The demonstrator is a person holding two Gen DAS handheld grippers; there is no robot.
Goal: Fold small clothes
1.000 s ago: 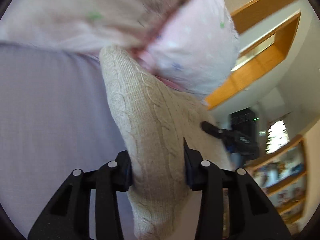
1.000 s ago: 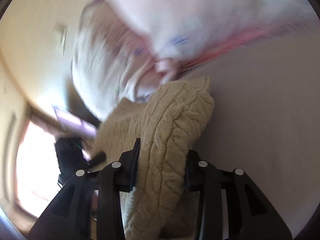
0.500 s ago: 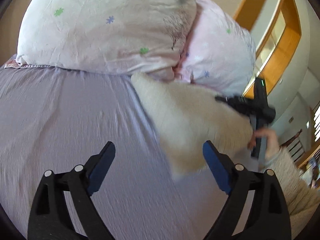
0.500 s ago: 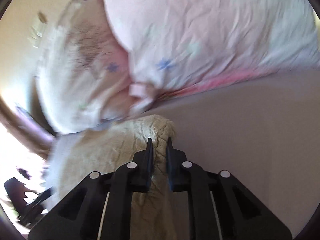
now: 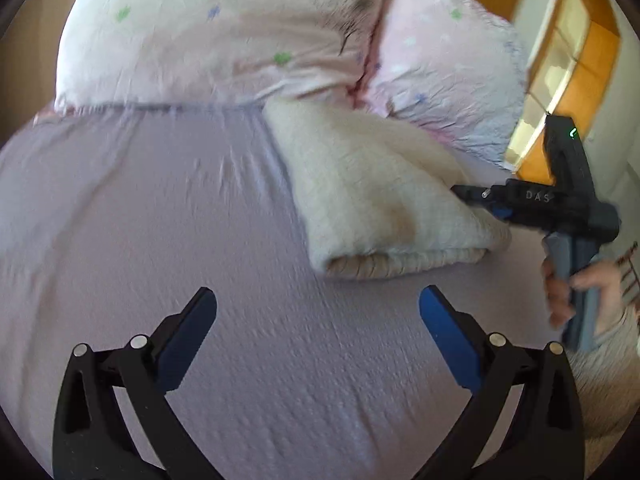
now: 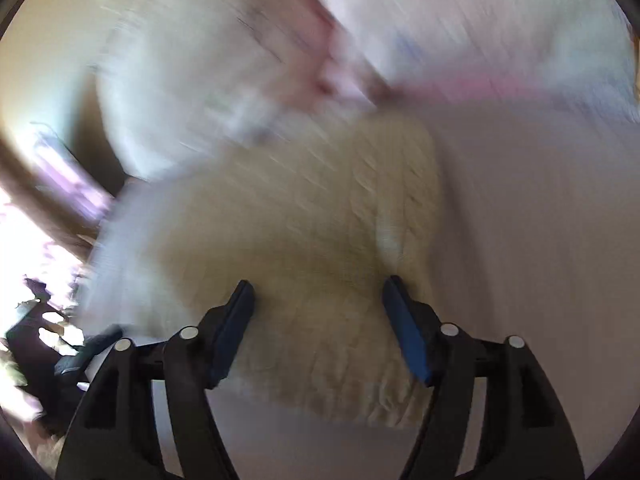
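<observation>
A cream cable-knit garment point(image 5: 380, 200) lies folded on the lilac bed sheet point(image 5: 160, 220), its far end against the pillows. My left gripper point(image 5: 318, 308) is open and empty, just short of the garment's near folded edge. My right gripper point(image 6: 318, 304) is open, its blue pads either side of the garment's point(image 6: 320, 240) edge without pinching it. It also shows in the left wrist view point(image 5: 480, 196) at the garment's right side, held by a hand. The right wrist view is blurred.
Two pale pink pillows point(image 5: 240, 32) with small coloured flowers lie at the head of the bed. Orange wooden window frames point(image 5: 580, 60) stand beyond the right side of the bed.
Both grippers were shut on the garment a second ago. The left let go first and drew back. The right has now opened too, and the garment lies folded on the sheet.
</observation>
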